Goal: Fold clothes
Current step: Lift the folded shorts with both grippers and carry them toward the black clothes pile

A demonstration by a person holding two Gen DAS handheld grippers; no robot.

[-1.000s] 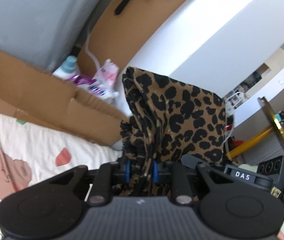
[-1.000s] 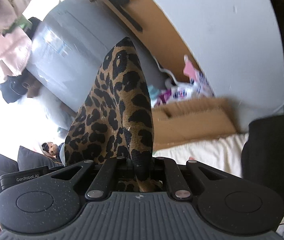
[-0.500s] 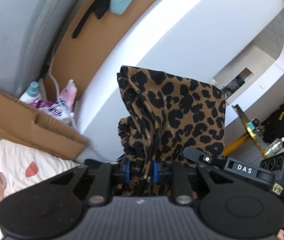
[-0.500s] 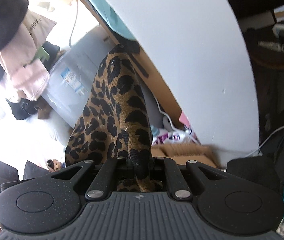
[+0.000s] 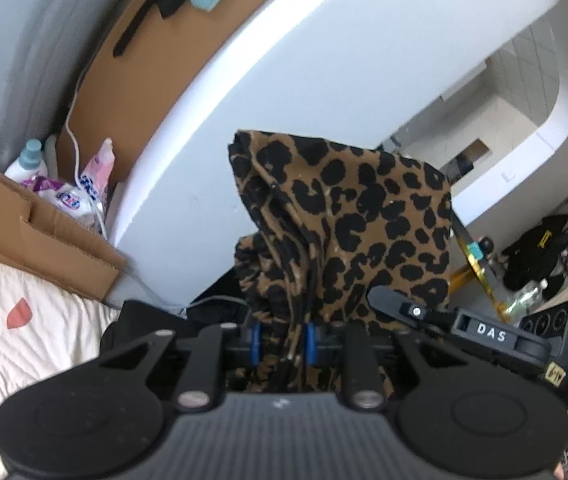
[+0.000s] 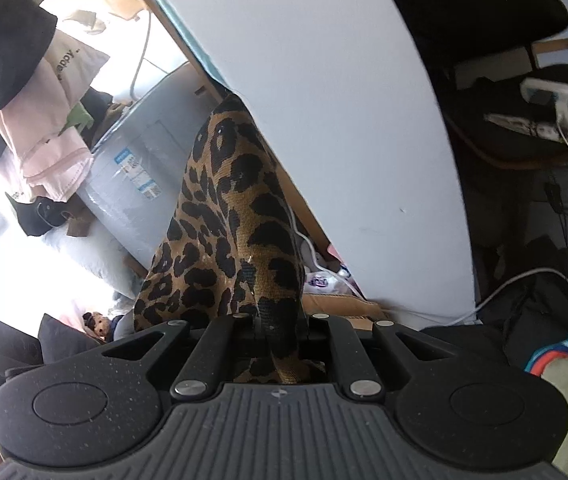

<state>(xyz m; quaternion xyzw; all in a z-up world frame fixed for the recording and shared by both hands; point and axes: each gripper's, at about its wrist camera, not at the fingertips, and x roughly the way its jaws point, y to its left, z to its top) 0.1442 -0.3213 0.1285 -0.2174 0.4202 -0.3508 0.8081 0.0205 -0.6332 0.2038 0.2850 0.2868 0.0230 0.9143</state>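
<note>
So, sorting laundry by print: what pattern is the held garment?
Leopard print, black spots on tan garment; clearest in left wrist view.

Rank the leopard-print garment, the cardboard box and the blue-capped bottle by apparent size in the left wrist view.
1. leopard-print garment, though it hangs nearest the camera, clamped in the left gripper, which inflates it.
2. cardboard box, partly cut off at the frame edge.
3. blue-capped bottle, clearly smallest.

garment (image 5: 348, 216) pinched in left claw (image 5: 281, 344), cardboard box (image 5: 35, 224) left, bedsheet (image 5: 23, 320) below box
</note>
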